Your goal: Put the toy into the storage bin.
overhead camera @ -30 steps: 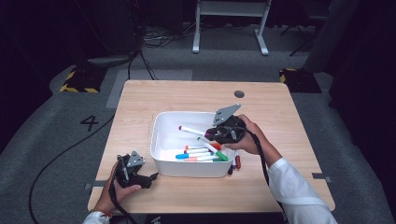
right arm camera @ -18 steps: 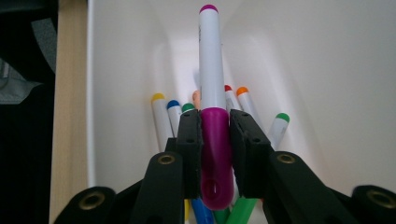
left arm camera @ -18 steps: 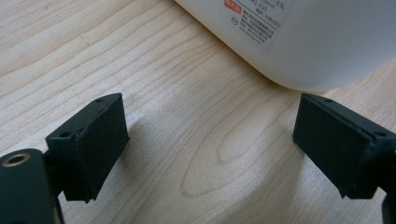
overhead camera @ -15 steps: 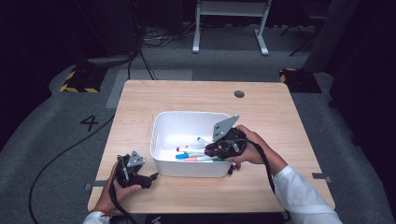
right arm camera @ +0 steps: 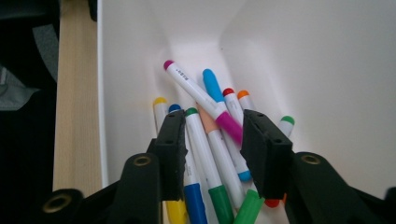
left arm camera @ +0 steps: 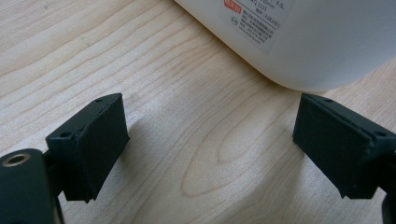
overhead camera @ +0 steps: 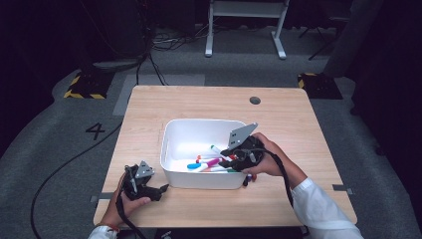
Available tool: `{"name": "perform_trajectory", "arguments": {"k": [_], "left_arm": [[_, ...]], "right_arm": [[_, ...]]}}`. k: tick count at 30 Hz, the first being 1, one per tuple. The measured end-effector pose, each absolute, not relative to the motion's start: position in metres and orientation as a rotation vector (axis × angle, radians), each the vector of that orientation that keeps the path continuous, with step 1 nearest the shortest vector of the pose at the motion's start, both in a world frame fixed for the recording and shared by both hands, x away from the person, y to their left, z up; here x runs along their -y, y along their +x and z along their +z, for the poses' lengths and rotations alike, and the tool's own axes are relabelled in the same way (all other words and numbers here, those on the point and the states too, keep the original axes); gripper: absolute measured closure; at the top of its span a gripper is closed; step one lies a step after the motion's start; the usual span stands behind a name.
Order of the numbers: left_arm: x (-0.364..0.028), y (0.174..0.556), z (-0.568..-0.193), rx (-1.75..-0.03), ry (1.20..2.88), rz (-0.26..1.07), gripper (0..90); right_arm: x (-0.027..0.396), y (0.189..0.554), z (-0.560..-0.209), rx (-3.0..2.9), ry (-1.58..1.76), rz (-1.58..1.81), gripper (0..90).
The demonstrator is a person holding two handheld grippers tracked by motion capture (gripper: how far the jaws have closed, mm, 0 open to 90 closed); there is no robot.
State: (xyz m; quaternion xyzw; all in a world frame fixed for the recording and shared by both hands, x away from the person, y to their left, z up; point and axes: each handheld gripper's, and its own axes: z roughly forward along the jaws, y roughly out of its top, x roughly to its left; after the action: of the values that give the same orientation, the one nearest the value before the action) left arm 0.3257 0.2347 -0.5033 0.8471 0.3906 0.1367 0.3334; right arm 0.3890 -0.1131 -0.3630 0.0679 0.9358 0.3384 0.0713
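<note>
A white plastic bin (overhead camera: 171, 130) stands mid-table with several coloured markers (overhead camera: 209, 162) lying in it. My right gripper (overhead camera: 230, 158) reaches into the bin from its right side. Its jaws have just been opening. In the right gripper view the right gripper (right arm camera: 212, 140) stands open over the pile. A green-capped marker (right arm camera: 201, 140) lies loose between the pads, and a magenta-capped one (right arm camera: 196, 95) lies across the others. My left gripper (overhead camera: 161, 190) rests on the table at the bin's near left corner. The left gripper (left arm camera: 210, 144) is open, with bare wood between its pads.
A red marker (overhead camera: 247, 179) lies on the table just outside the bin's near right corner, under the right hand. The bin's labelled wall (left arm camera: 317, 42) curves close ahead of the left jaws. A round hole (overhead camera: 255, 100) sits at the table's far right.
The right gripper came down and toward the near side into the bin, carrying a red-tipped marker. Its jaws have parted since, and that marker lies among the others. The left gripper stayed put.
</note>
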Motion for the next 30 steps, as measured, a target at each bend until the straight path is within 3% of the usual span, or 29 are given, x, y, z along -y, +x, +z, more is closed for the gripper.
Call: {"name": "perform_trajectory", "arguments": {"k": [19,24,30], "left_arm": [[-0.235,0.326,-0.503,-1.020,2.212,0.356,10.2],[-0.235,0.326,-0.503,-1.020,2.212,0.357,10.3],[-0.235,0.326,-0.503,-1.022,2.212,0.357,10.2]], "right_arm": [[0.202,0.376,-0.339,-2.502,0.496,1.174,40.1],[0.226,0.364,-0.353,-2.438,0.581,1.180,38.8],[0.240,0.366,-0.395,-2.461,0.701,1.161,38.0]]}}
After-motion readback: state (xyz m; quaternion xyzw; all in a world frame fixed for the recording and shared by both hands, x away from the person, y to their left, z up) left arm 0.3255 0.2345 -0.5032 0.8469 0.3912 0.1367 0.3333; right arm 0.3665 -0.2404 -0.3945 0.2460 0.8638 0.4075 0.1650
